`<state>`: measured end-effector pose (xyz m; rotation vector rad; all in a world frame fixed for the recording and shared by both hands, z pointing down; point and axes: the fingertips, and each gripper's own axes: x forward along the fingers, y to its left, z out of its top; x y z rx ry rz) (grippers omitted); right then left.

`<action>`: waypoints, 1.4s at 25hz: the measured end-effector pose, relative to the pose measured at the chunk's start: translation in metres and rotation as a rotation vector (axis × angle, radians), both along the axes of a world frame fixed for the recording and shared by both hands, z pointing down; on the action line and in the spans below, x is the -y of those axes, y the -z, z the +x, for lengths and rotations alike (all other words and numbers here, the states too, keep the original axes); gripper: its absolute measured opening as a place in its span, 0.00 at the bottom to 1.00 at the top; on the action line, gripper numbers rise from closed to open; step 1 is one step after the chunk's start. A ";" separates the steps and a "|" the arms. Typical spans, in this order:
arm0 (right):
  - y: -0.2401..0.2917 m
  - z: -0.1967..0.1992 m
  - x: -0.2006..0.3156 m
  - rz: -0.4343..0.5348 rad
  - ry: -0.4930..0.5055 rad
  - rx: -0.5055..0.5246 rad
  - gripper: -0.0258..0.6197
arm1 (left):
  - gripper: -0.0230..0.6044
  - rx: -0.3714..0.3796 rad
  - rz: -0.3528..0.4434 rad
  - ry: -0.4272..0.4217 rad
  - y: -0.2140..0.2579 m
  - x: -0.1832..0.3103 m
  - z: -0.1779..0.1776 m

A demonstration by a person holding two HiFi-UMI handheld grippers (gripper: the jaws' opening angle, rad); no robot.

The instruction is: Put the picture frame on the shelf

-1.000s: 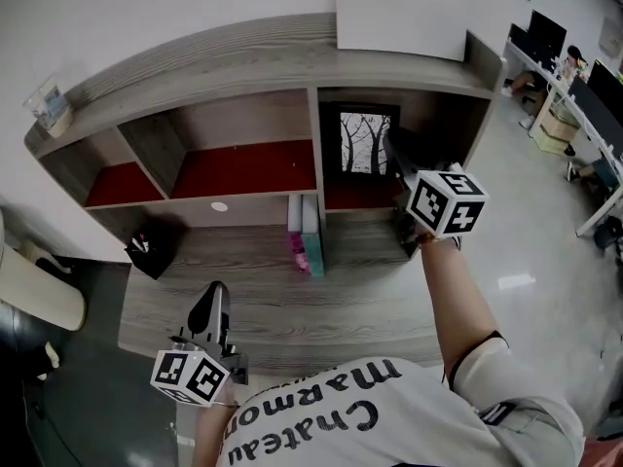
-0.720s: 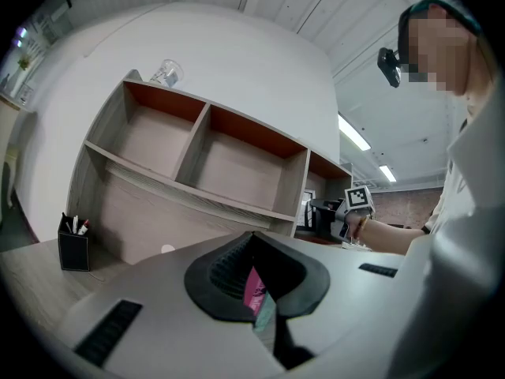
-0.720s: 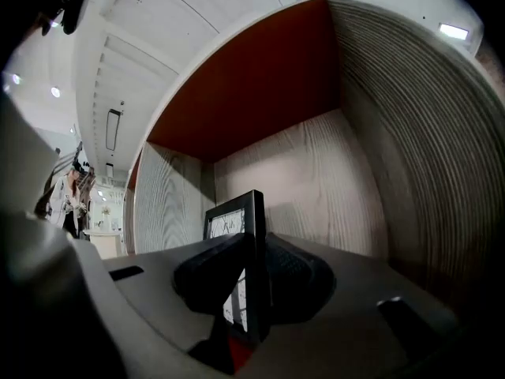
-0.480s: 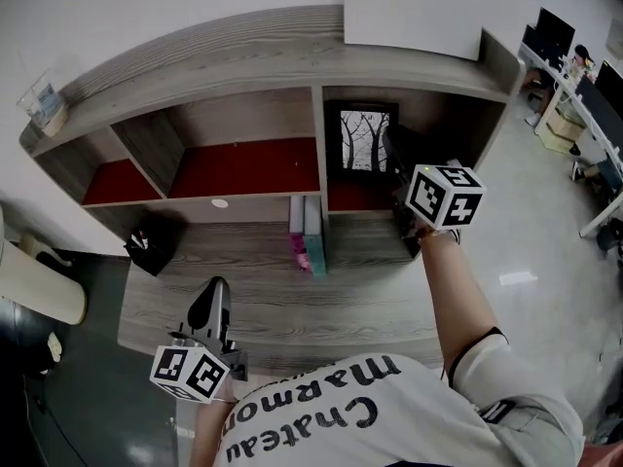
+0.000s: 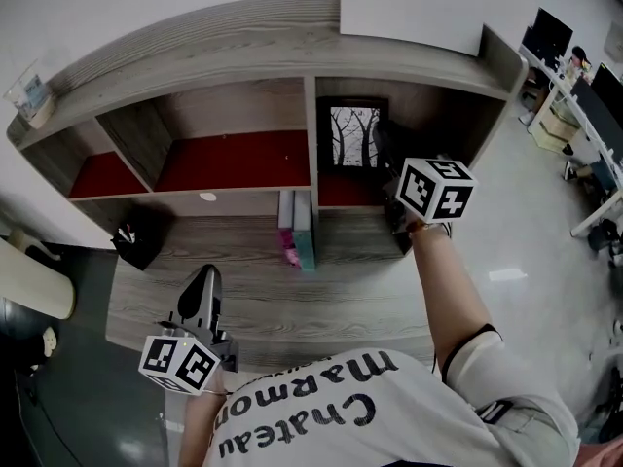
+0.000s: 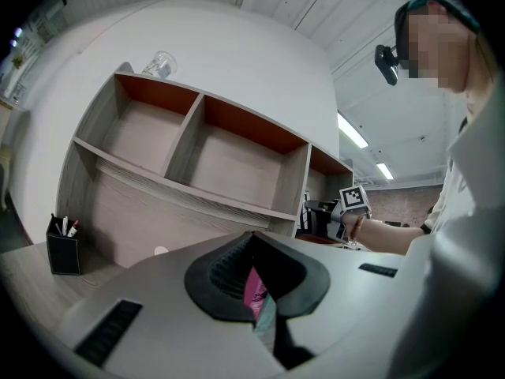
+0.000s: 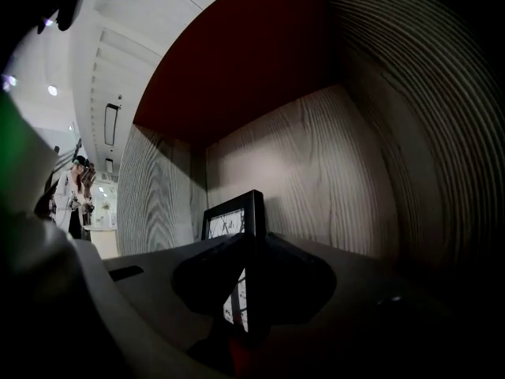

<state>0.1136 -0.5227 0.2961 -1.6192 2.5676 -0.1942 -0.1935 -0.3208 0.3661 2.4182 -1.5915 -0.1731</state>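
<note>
The black picture frame (image 5: 350, 136), with a bare-tree print, stands upright on the red floor of the shelf's (image 5: 234, 191) right compartment. My right gripper (image 5: 385, 152) reaches into that compartment and is shut on the frame's right edge. In the right gripper view the frame (image 7: 233, 219) runs edge-on between the black pads (image 7: 280, 279), close to the back wall. My left gripper (image 5: 202, 288) hangs low over the desk's front edge, far from the frame. Its jaws (image 6: 260, 310) stand a narrow gap apart with nothing between them.
Pink and teal books (image 5: 295, 232) stand on the desk under the shelf divider. A black pen holder (image 5: 136, 233) sits at the desk's left. A white board (image 5: 409, 13) and a small glass (image 5: 27, 95) rest on the shelf top. The two left compartments hold nothing.
The head view has drifted a little. My right gripper and the frame stay in the right compartment, and the left gripper has barely moved.
</note>
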 end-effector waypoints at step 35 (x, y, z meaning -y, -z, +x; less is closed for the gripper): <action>-0.009 -0.007 0.015 -0.063 0.011 -0.040 0.19 | 0.06 -0.020 0.022 0.026 0.000 -0.009 -0.003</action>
